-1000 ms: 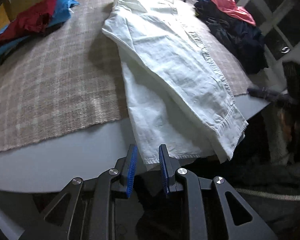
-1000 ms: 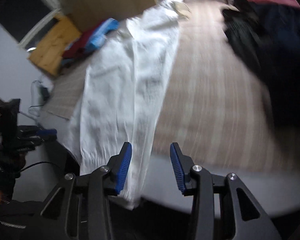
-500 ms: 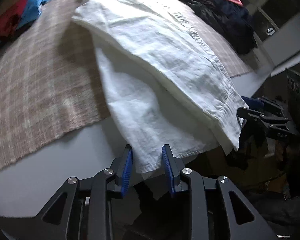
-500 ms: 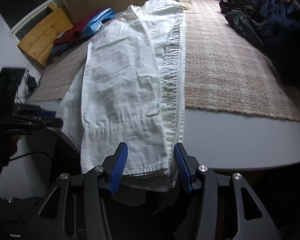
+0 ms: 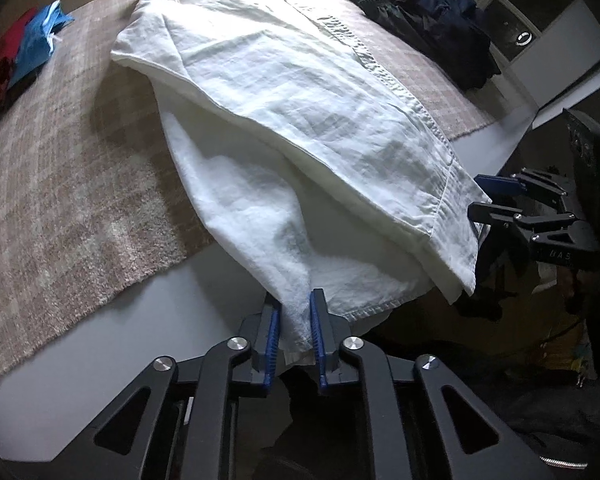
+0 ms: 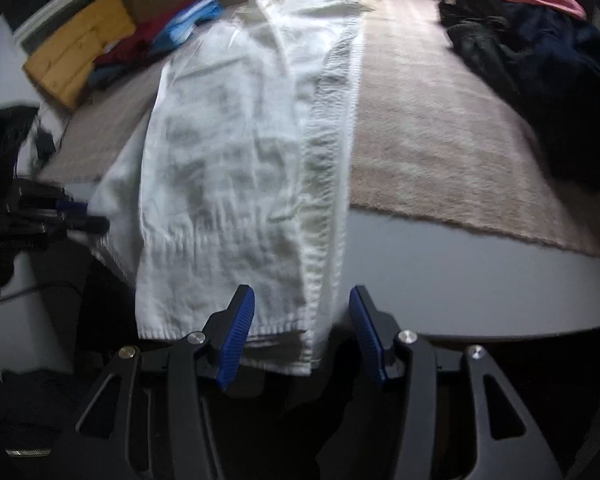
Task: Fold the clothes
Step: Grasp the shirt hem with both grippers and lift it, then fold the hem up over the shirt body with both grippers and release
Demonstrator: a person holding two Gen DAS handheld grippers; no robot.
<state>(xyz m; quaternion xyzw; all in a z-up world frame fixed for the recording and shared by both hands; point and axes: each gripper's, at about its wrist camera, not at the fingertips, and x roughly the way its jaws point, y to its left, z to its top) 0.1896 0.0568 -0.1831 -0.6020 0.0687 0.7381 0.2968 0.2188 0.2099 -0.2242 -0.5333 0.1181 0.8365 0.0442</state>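
left gripper (image 5: 294, 334): jaws pinched together on the near hem corner of the white shirt (image 5: 284, 92), cloth bunched up between the blue pads (image 5: 273, 344)

right gripper (image 6: 302, 334): jaws wide apart, the shirt's near edge hangs down between the pads (image 6: 236, 334) but they aren't squeezing it; cloth looks close to the left pad, can't tell if it's touching

shirt position: folded lengthwise, lying on the beige plaid mat (image 5: 52, 184) and spilling over the front edge of the grey table (image 5: 112, 320), hem draped off the edge

shirt axis: long axis runs away from the grippers, collar at the far end, hem at the near end; in the left wrist view it slants from near right to far left

off to the sides: red and blue clothes (image 5: 18, 56) far left, dark pile with a pink top (image 6: 540, 20) far right

vs half a second ago: left jaws were spread either side of the hem, now they're clamped on it and the corner is pulled into a peak; right jaws were already straddling the hem and are just as wide, and that view has gone blurry
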